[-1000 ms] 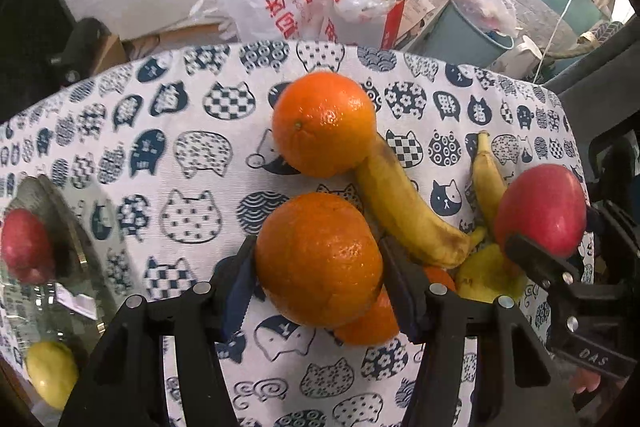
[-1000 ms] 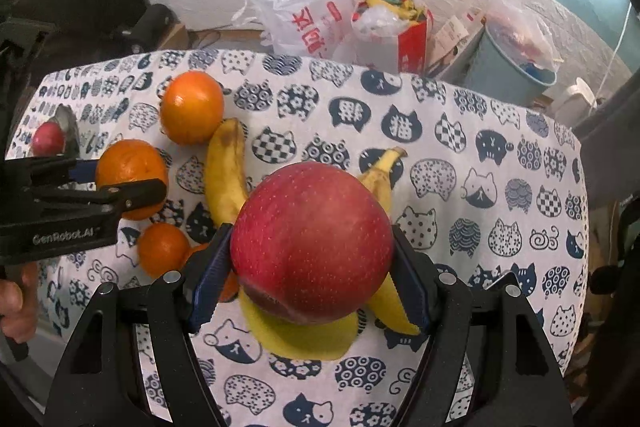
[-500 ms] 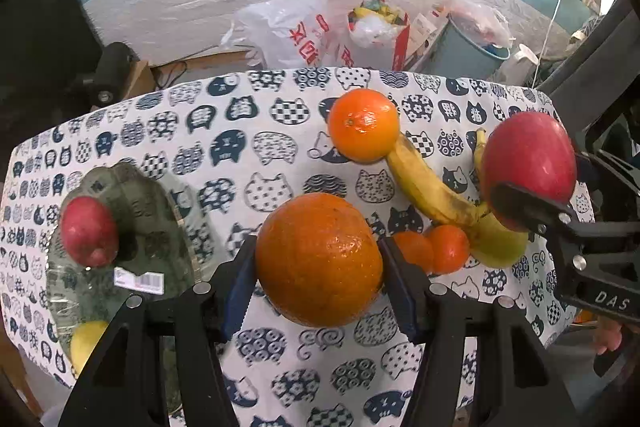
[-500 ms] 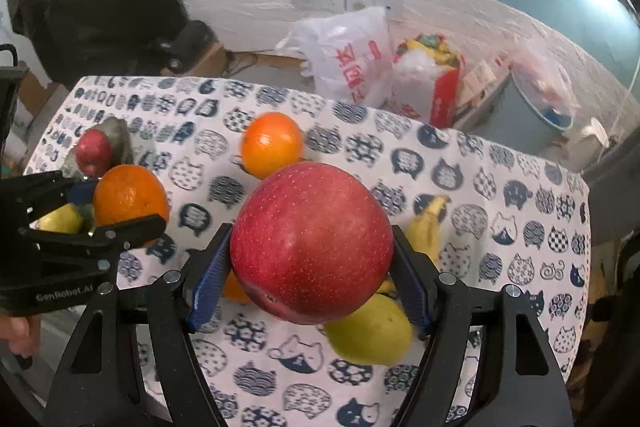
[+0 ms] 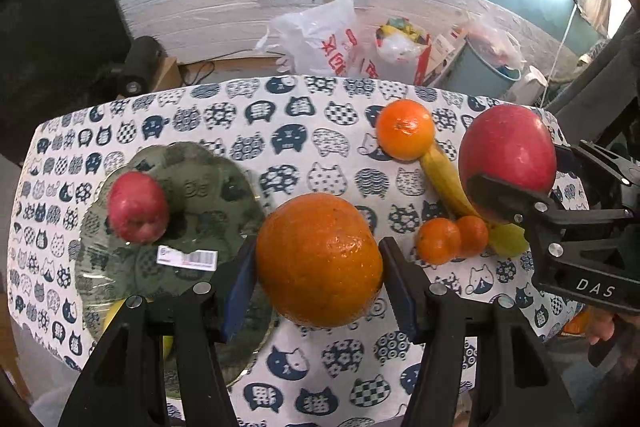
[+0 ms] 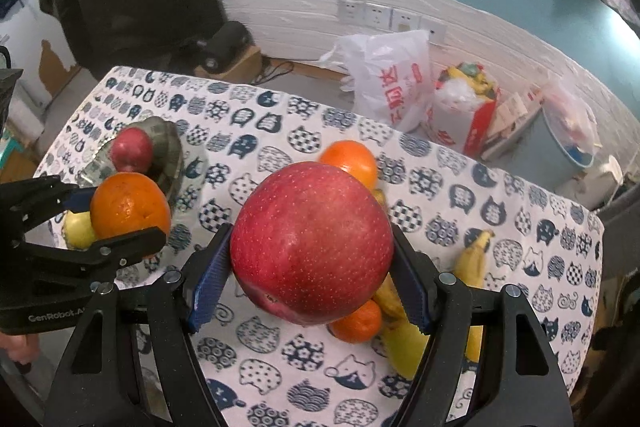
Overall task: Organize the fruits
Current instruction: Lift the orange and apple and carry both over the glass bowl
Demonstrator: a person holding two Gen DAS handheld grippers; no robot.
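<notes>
Change since earlier frames: both tongs have risen off the fruit pile, carrying their fruit toward the plate side; more counter shows in each view
Left tongs (image 5: 318, 263): clamped on the large orange (image 5: 319, 259), above the counter (image 5: 280, 147)
Right tongs (image 6: 310, 273): clamped on the big red apple (image 6: 312, 243), held at 3 o'clock of the left tongs
Plate (image 5: 208, 187): glass, at 9 o'clock of the orange; carries a small red apple (image 5: 138, 207) and a yellow fruit, partly hidden
Remaining pile: orange (image 5: 405, 129), banana (image 5: 446, 179), two small tangerines (image 5: 438, 241), at 2 o'clock on the patterned cloth
Beyond counter: white plastic bag (image 5: 316, 39) at 12 o'clock
</notes>
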